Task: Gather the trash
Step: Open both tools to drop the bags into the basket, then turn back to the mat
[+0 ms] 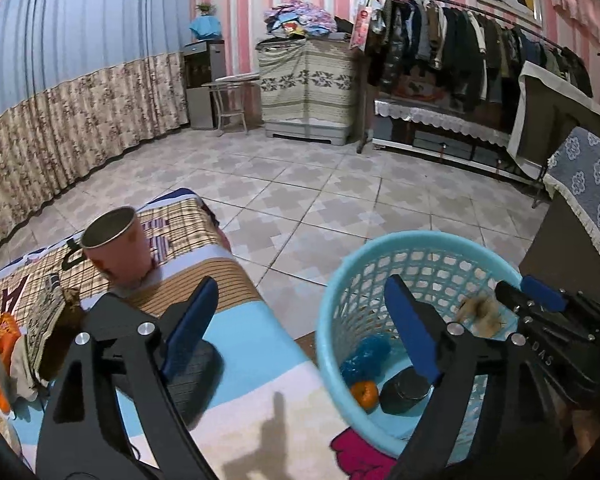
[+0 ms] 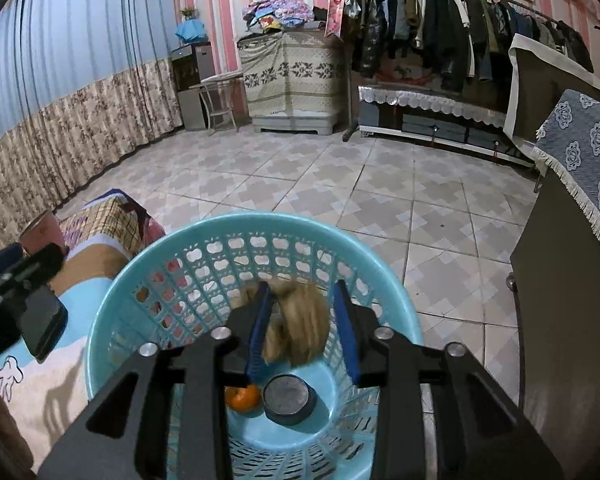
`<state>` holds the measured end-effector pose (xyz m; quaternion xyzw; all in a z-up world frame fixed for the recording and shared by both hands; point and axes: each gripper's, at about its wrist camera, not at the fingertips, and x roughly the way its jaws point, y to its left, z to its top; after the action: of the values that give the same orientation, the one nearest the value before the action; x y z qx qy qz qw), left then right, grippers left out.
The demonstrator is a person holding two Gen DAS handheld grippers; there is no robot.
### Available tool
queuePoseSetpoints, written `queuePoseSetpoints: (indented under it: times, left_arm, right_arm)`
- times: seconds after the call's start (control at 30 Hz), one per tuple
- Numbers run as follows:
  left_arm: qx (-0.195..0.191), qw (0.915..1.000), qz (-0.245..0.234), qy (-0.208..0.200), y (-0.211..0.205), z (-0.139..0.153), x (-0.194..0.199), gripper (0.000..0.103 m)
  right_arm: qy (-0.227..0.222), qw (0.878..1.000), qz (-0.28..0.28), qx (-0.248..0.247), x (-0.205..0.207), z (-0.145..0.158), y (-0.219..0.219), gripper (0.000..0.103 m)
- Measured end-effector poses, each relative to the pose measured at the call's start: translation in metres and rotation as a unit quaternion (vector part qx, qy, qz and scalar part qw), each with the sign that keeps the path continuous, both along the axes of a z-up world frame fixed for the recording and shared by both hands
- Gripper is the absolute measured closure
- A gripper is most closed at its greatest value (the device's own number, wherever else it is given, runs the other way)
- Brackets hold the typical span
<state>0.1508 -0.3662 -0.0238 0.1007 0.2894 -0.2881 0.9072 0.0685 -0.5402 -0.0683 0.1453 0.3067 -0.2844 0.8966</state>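
Blue basket (image 2: 112, 320) upright beside the bed (image 1: 236, 364), mouth up; right gripper (image 2: 302, 320) over it, fingers apart, brown crumpled scrap (image 2: 300, 324) blurred between them, long axis roughly vertical; left gripper (image 1: 300, 336) fingers spread wide, empty.

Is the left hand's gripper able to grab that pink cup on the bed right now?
Probably yes. The pink cup stands just ahead of the left gripper, whose jaws are wide open and empty, with only bare bedspread between them.

I read only "DAS", embossed on my right gripper (image 1: 540, 304); the cloth's (image 1: 228, 280) big letters stay unclear.
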Motion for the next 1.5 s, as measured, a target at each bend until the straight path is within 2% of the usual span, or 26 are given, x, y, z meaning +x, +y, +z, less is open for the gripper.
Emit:
queuePoseSetpoints:
  times: [0.07, 0.13, 0.3, 0.37, 0.73, 0.9, 1.1, 1.27, 1.4, 1.5]
  left_arm:
    - [0.001, 1.0, 0.005, -0.001, 0.004, 0.0, 0.001, 0.02]
    - [0.003, 0.9999, 0.009, -0.002, 0.008, -0.001, 0.002, 0.02]
    - [0.003, 0.9998, 0.02, -0.001, 0.019, -0.002, 0.003, 0.019]
    - [0.003, 0.9997, 0.024, -0.002, 0.023, -0.001, 0.004, 0.018]
    - [-0.002, 0.9986, 0.051, -0.012, 0.062, 0.006, -0.005, 0.011]
    - [-0.008, 0.997, 0.076, -0.014, 0.095, 0.01, -0.011, 0.008]
    - [-0.01, 0.9933, 0.114, -0.015, 0.149, 0.016, -0.013, 0.006]
    - [-0.007, 0.9872, 0.158, -0.016, 0.207, 0.017, -0.01, 0.006]
    - [0.012, 0.9798, 0.199, -0.012, 0.252, 0.007, -0.004, 0.006]
    - [0.025, 0.9735, 0.227, 0.008, 0.287, -0.007, 0.003, 0.006]
  right_arm:
    - [0.0, 1.0, -0.003, 0.0, 0.001, -0.002, 0.002, 0.039]
    - [0.005, 1.0, -0.003, -0.002, 0.004, -0.003, 0.001, 0.036]
    - [0.015, 1.0, -0.004, -0.013, 0.008, -0.009, 0.009, 0.02]
    - [0.013, 1.0, -0.003, -0.015, 0.007, -0.008, 0.012, 0.018]
    - [0.005, 0.999, -0.004, -0.031, 0.001, 0.002, 0.03, 0.013]
    - [-0.009, 0.999, -0.001, -0.033, 0.0, 0.012, 0.043, 0.009]
    - [-0.013, 0.998, 0.031, -0.053, 0.011, 0.026, 0.079, 0.007]
    - [-0.026, 0.997, 0.066, -0.045, 0.023, 0.034, 0.113, 0.006]
    - [-0.031, 0.993, 0.104, -0.045, 0.036, 0.038, 0.147, 0.005]
    - [-0.03, 0.99, 0.126, -0.049, 0.043, 0.04, 0.167, 0.005]
